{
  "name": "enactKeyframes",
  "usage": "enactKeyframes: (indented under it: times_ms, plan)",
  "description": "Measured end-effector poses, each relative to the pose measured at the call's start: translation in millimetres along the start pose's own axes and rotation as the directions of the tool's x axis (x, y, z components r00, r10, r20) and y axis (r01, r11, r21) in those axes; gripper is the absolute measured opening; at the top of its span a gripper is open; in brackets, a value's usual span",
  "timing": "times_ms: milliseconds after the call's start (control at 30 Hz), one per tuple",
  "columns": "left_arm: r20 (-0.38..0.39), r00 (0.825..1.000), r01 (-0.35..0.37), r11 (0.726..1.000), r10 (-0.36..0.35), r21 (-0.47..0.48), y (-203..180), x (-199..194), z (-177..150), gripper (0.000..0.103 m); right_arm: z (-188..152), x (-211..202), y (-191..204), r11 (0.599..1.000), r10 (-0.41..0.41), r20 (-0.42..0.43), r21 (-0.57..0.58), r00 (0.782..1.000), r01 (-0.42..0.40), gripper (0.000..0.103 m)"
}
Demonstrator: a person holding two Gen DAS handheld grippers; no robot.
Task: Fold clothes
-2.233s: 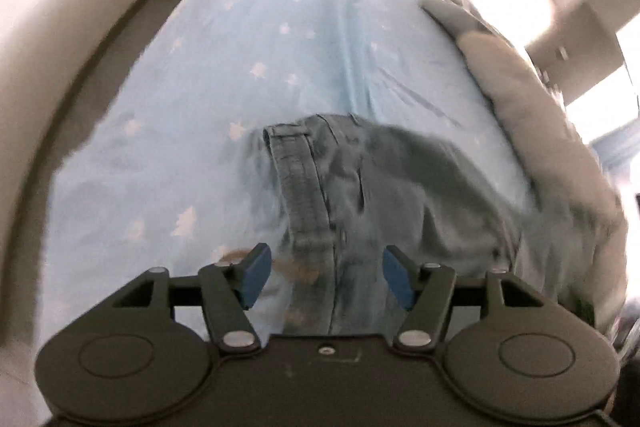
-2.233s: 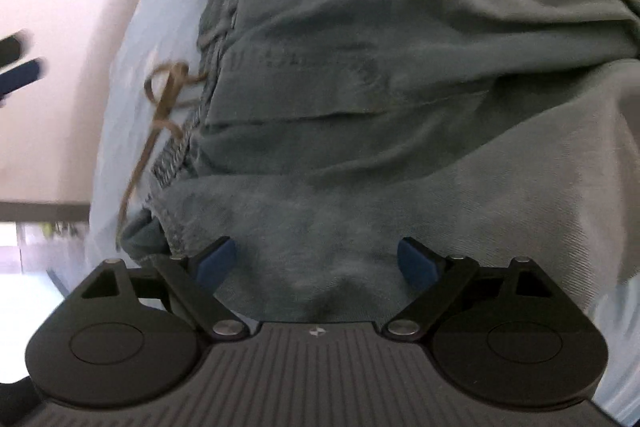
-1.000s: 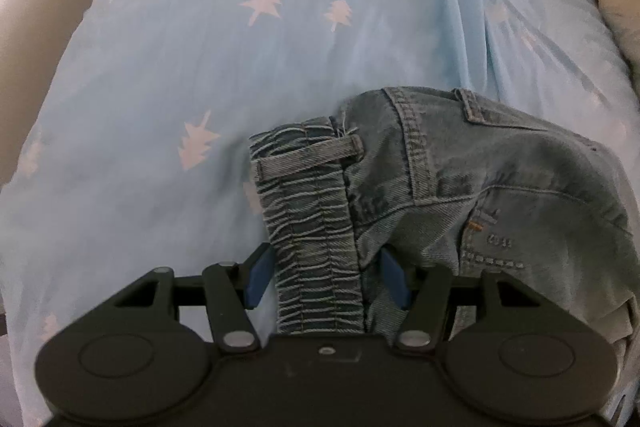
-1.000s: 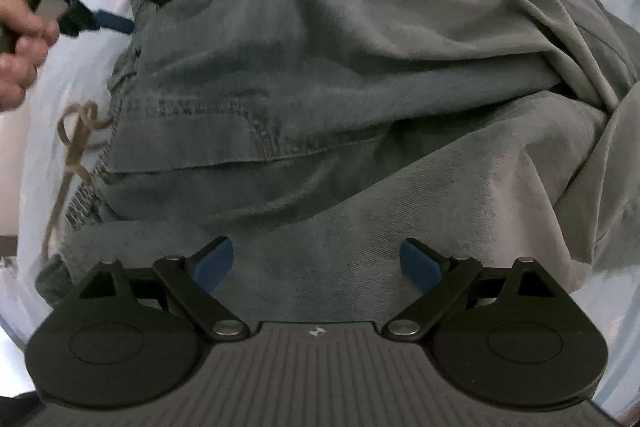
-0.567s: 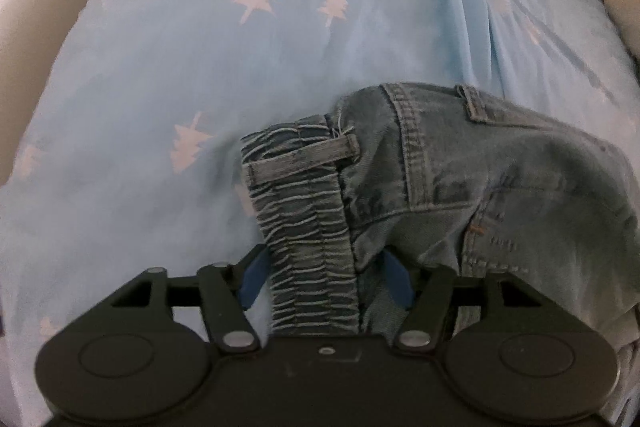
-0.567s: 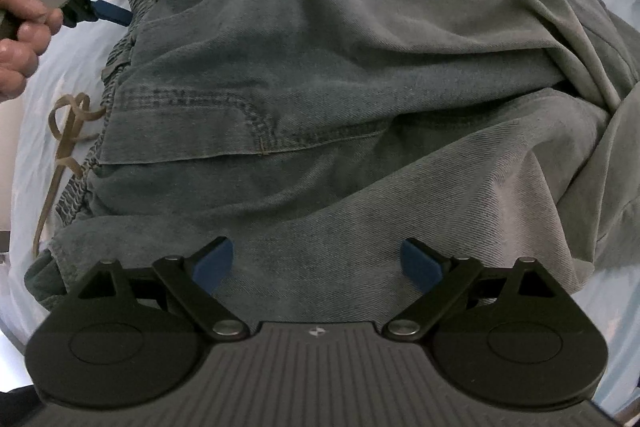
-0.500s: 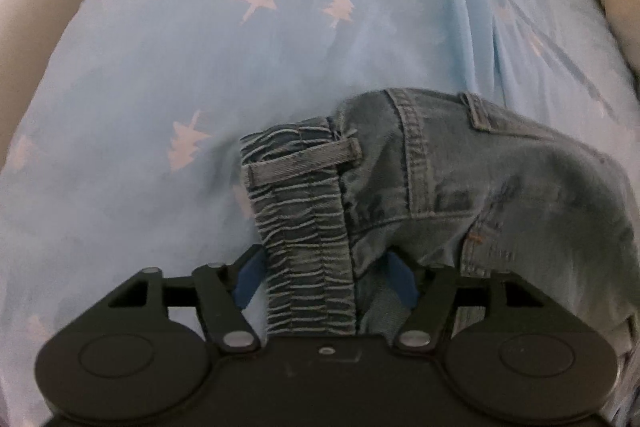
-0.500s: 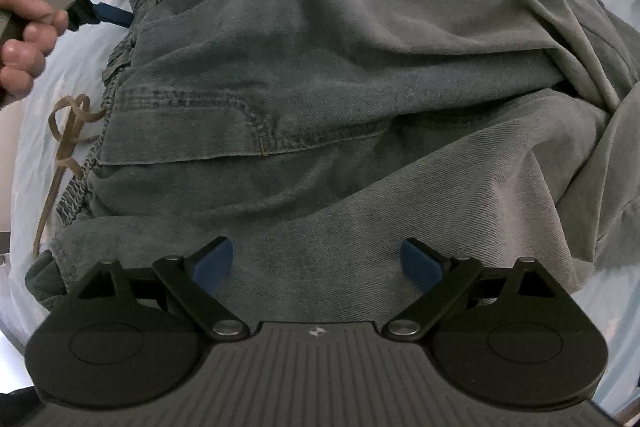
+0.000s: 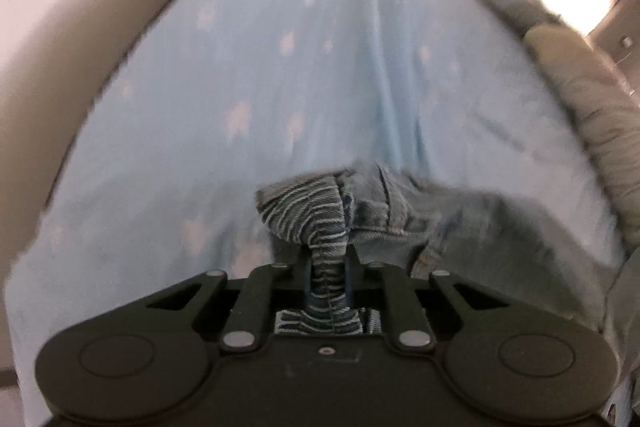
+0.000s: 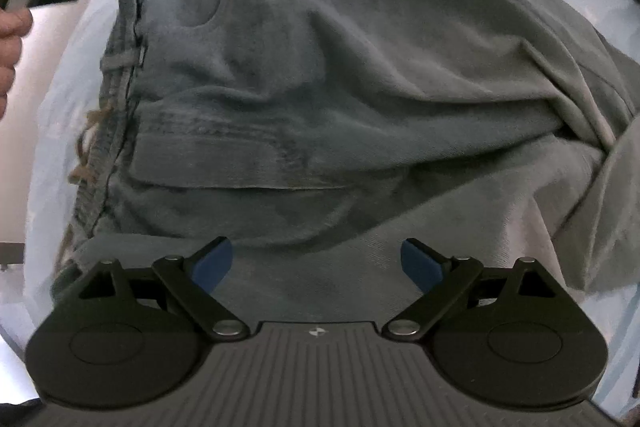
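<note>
The left gripper [image 9: 327, 283] was clamped on the elastic waistband [image 9: 316, 211] of the denim shorts [image 10: 340, 87], which lay rumpled on a pale blue tree-print bedsheet [image 9: 280, 67]. The right gripper [image 10: 316, 263] hovered over the shorts' leg, its fingers spread wide apart.

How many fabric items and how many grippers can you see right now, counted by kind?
Denim jeans: 1
Light blue patterned sheet: 1
Grey quilted blanket: 1
Grippers: 2, the left gripper clamped on the jeans' waistband, the right gripper open above the denim
Total: 5
</note>
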State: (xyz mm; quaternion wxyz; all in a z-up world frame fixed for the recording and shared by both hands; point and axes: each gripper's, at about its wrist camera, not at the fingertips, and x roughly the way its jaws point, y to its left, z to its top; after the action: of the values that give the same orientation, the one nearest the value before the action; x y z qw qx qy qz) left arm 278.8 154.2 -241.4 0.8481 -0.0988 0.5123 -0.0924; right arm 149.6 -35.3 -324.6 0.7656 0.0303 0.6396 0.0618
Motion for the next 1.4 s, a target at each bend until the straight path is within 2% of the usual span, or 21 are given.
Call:
enactKeyframes:
  times_ms: [100, 233, 333, 433, 500, 567, 633, 733, 833, 933, 1000, 1067, 1133, 1167, 1233, 1267, 1300, 1333, 1400]
  plan:
    - [0.056, 0.998, 0.027, 1.0, -0.028, 0.009, 2.6, -30.7, 16.6, 0.012, 1.8, -7.6, 9.7, 1.0, 0.024, 0.019, -0.016, 1.0, -0.024, 0.094]
    - [0.089, 0.995, 0.041, 0.998, -0.046, 0.052, -4.1, -38.7, 40.4, 0.012, 4.4, -16.8, 19.8, 0.999, 0.044, 0.047, -0.033, 0.998, -0.042, 0.094]
    - [0.06, 0.998, 0.018, 0.999, -0.021, 0.051, -6.4, -7.6, 47.4, 0.013, 3.8, -21.6, 22.8, 0.998, 0.052, 0.06, -0.03, 0.997, -0.05, 0.094]
    - [-0.015, 1.0, -0.011, 1.0, 0.011, -0.012, -0.3, 38.9, 44.6, 0.015, -0.9, -24.9, 19.1, 0.999, 0.047, 0.061, -0.016, 0.997, -0.046, 0.094]
    - [-0.055, 0.998, -0.026, 0.999, 0.024, -0.042, 8.8, 55.4, 39.3, 0.019, -4.6, -27.4, 15.1, 0.999, 0.044, 0.06, -0.003, 0.997, -0.043, 0.094]
    - [-0.086, 0.995, -0.051, 0.997, 0.046, -0.058, 15.7, 62.6, 35.3, 0.034, -4.0, -31.9, 6.7, 0.999, 0.039, 0.062, 0.017, 0.997, -0.04, 0.094]
    - [-0.116, 0.992, -0.065, 0.995, 0.055, -0.08, 20.7, 62.6, 32.8, 0.044, -0.7, -38.1, -1.8, 0.998, 0.035, 0.067, 0.044, 0.997, -0.038, 0.094]
    - [-0.15, 0.989, -0.033, 0.992, 0.015, -0.119, 27.7, 53.5, 30.1, 0.061, 7.0, -42.5, -9.2, 0.995, 0.037, 0.075, 0.085, 0.997, -0.043, 0.094]
    - [-0.177, 0.983, 0.023, 0.982, -0.056, -0.186, 39.7, 31.4, 21.1, 0.062, 5.5, -47.0, -15.1, 0.992, 0.041, 0.085, 0.117, 0.996, -0.051, 0.094]
    - [-0.171, 0.981, 0.038, 0.961, -0.088, -0.276, 51.4, 1.7, 0.6, 0.065, -2.0, -55.4, -21.6, 0.988, 0.054, 0.102, 0.139, 0.993, -0.068, 0.094]
    - [-0.168, 0.98, 0.038, 0.928, -0.107, -0.37, 64.8, -20.5, -24.6, 0.069, -6.8, -58.7, -24.5, 0.985, 0.066, 0.112, 0.151, 0.992, -0.082, 0.094]
    - [-0.185, 0.975, 0.019, 0.872, -0.125, -0.489, 79.5, -38.5, -57.4, 0.071, -12.0, -59.1, -26.1, 0.982, 0.076, 0.113, 0.165, 0.991, -0.094, 0.094]
    - [-0.194, 0.966, 0.014, 0.78, -0.172, -0.625, 94.0, -48.5, -93.5, 0.072, -15.8, -56.9, -26.4, 0.978, 0.086, 0.107, 0.183, 0.991, -0.104, 0.094]
    - [-0.193, 0.961, 0.011, 0.724, -0.199, -0.69, 101.3, -53.0, -111.8, 0.077, -17.5, -56.2, -26.0, 0.976, 0.091, 0.103, 0.19, 0.99, -0.11, 0.094]
    - [-0.173, 0.954, 0.006, 0.592, -0.244, -0.806, 111.5, -60.6, -146.8, 0.079, -20.6, -57.6, -25.2, 0.973, 0.097, 0.102, 0.198, 0.99, -0.116, 0.094]
    - [-0.161, 0.952, 0.003, 0.536, -0.26, -0.844, 113.9, -62.5, -161.7, 0.079, -22.6, -60.1, -25.1, 0.973, 0.098, 0.105, 0.199, 0.99, -0.118, 0.094]
    - [-0.155, 0.95, 0.0, 0.495, -0.271, -0.869, 114.6, -62.1, -172.7, 0.079, -24.7, -63.2, -25.2, 0.973, 0.099, 0.109, 0.198, 0.989, -0.119, 0.094]
    - [-0.149, 0.948, -0.001, 0.466, -0.281, -0.885, 113.3, -59.6, -181.1, 0.079, -27.1, -67.0, -25.7, 0.974, 0.097, 0.112, 0.192, 0.989, -0.118, 0.094]
    - [-0.138, 0.942, 0.004, 0.42, -0.306, -0.907, 108.2, -52.1, -194.8, 0.079, -32.3, -74.7, -27.4, 0.978, 0.091, 0.116, 0.177, 0.989, -0.111, 0.094]
